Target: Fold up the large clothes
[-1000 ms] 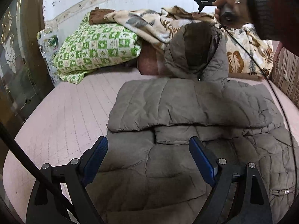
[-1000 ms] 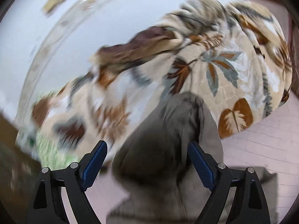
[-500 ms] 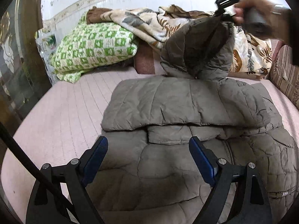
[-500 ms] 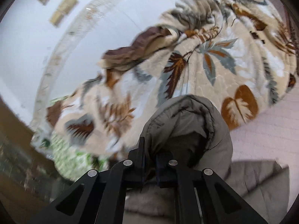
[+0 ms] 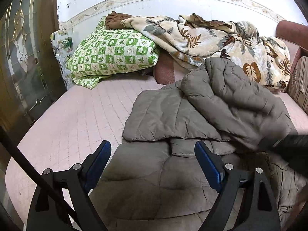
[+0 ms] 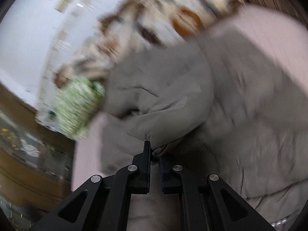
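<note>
Right gripper (image 6: 154,155) is pinching a fold of the grey puffer jacket (image 6: 163,104), jaws closed on its edge. Jacket is lying across the pink bed cover (image 6: 279,36). Blurred green pillow (image 6: 77,105) and leaf-print blanket (image 6: 154,28) are showing behind.

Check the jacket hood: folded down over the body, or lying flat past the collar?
Folded over, mid-move. The hood drapes across the jacket, its edge pinched in the right gripper.

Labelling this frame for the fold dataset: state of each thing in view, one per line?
Grey padded jacket: sleeves folded in, on the bed.
Hood: pinched, flipped over the body.
Right gripper: shut on the hood edge.
Left gripper: open, above the jacket.
Leaf-print blanket: crumpled.
Green checked quilt: folded.
</note>
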The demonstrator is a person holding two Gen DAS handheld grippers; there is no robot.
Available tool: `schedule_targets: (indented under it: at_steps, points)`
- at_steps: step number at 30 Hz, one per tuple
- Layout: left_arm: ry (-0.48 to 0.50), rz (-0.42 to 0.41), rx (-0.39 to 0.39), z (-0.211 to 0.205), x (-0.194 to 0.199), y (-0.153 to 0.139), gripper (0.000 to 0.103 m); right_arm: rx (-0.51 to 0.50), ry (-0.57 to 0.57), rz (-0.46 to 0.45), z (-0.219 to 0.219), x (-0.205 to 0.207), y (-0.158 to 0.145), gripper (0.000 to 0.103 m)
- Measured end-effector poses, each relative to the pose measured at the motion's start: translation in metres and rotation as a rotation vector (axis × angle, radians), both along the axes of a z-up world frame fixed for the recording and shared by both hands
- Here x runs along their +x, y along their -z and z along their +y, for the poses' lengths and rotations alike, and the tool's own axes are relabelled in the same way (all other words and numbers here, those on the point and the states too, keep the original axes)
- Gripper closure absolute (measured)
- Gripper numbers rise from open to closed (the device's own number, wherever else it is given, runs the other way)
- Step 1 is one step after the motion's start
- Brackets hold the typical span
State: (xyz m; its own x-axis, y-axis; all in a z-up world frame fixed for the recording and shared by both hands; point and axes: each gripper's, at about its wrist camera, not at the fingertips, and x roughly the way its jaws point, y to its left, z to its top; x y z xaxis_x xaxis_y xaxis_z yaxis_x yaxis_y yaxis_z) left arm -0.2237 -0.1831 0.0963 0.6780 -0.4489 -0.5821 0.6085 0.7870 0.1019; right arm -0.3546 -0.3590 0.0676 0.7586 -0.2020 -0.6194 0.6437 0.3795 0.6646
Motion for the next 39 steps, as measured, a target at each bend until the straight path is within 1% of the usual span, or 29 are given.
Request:
schedule_targets:
  at_steps: [1,2,3,4,5,6,7,8,9,10,12,13,14,16,17,18,19,21,22,24,26,27,30,31,33,35,37,38,39]
  points:
    - [0.003,0.000,0.002,0.000,0.000,0.000,0.015,0.022,-0.023,0.007,-0.005,0.005,0.018,0.093]
    - [0.010,0.004,0.003,0.000,0.000,0.000,0.015,0.043,-0.052,0.018,-0.008,0.008,0.027,0.093]
    - [0.020,0.007,0.004,-0.002,0.001,-0.001,0.015,0.078,-0.087,0.056,-0.012,0.011,0.036,0.092]
    - [0.036,0.011,-0.001,-0.003,0.002,-0.002,0.015,0.093,-0.097,0.063,-0.014,0.008,0.035,0.092]
    - [0.056,0.012,-0.007,-0.004,0.003,-0.004,0.015,0.079,-0.117,0.029,-0.012,0.002,0.026,0.092]
    - [0.066,0.009,-0.010,-0.006,0.004,-0.005,0.015,0.050,-0.142,0.022,-0.008,-0.002,0.017,0.091]
    - [0.076,0.009,-0.015,-0.007,0.005,-0.007,0.015,0.012,-0.165,0.034,-0.004,-0.006,0.008,0.089]
    - [0.097,0.022,-0.023,-0.010,0.008,-0.010,0.015,-0.054,-0.175,0.048,0.000,-0.013,-0.009,0.089]
    - [0.113,0.036,-0.031,-0.013,0.010,-0.013,0.015,-0.101,-0.175,0.039,0.000,-0.019,-0.022,0.089]
    - [0.117,0.043,-0.038,-0.015,0.013,-0.017,0.015,-0.126,-0.175,0.034,-0.002,-0.023,-0.030,0.089]
    - [0.125,0.057,-0.066,-0.020,0.022,-0.029,0.015,-0.205,-0.155,0.018,-0.016,-0.028,-0.057,0.089]
    - [0.131,0.067,-0.078,-0.026,0.027,-0.035,0.015,-0.249,-0.145,0.017,-0.024,-0.027,-0.069,0.089]
    - [0.132,0.068,-0.077,-0.035,0.032,-0.040,0.015,-0.289,-0.137,0.037,-0.032,-0.022,-0.079,0.089]
    - [0.146,0.070,-0.058,-0.062,0.043,-0.050,0.015,-0.327,-0.129,0.065,-0.047,-0.011,-0.090,0.089]
    - [0.170,0.093,-0.052,-0.080,0.049,-0.052,0.015,-0.332,-0.131,0.062,-0.062,0.002,-0.095,0.089]
    - [0.182,0.110,-0.042,-0.096,0.054,-0.051,0.015,-0.339,-0.136,0.070,-0.072,0.011,-0.095,0.088]
    - [0.179,0.114,-0.012,-0.118,0.059,-0.046,0.015,-0.347,-0.140,0.084,-0.082,0.021,-0.095,0.085]
    - [0.187,0.136,0.009,-0.143,0.063,-0.033,0.015,-0.362,-0.141,0.136,-0.102,0.045,-0.082,0.083]
    - [0.202,0.161,0.030,-0.156,0.065,-0.022,0.015,-0.351,-0.152,0.154,-0.108,0.055,-0.071,0.083]
    - [0.204,0.177,0.115,-0.175,0.065,0.007,0.015,-0.325,-0.181,0.200,-0.114,0.069,-0.042,0.083]
    - [0.191,0.201,0.179,-0.182,0.066,0.036,0.015,-0.304,-0.218,0.246,-0.110,0.075,-0.019,0.083]
    - [0.188,0.207,0.193,-0.183,0.067,0.046,0.015,-0.305,-0.250,0.285,-0.105,0.080,-0.002,0.083]
    - [0.179,0.127,0.218,-0.187,0.058,0.062,0.014,-0.357,-0.299,0.363,-0.097,0.088,0.025,0.083]
    - [0.173,0.117,0.229,-0.191,0.057,0.066,0.014,-0.360,-0.299,0.367,-0.098,0.090,0.028,0.083]
    - [0.171,0.125,0.231,-0.194,0.059,0.065,0.014,-0.355,-0.293,0.376,-0.101,0.095,0.032,0.083]
    - [0.182,0.145,0.201,-0.187,0.060,0.053,0.016,-0.353,-0.303,0.379,-0.104,0.095,0.026,0.083]
    - [0.183,0.144,0.167,-0.171,0.057,0.036,0.017,-0.331,-0.279,0.336,-0.102,0.085,0.009,0.083]
    - [0.174,0.142,0.141,-0.161,0.055,0.026,0.017,-0.341,-0.261,0.272,-0.096,0.073,-0.009,0.083]
    - [0.172,0.141,0.115,-0.152,0.051,0.019,0.017,-0.372,-0.250,0.259,-0.089,0.066,-0.021,0.083]
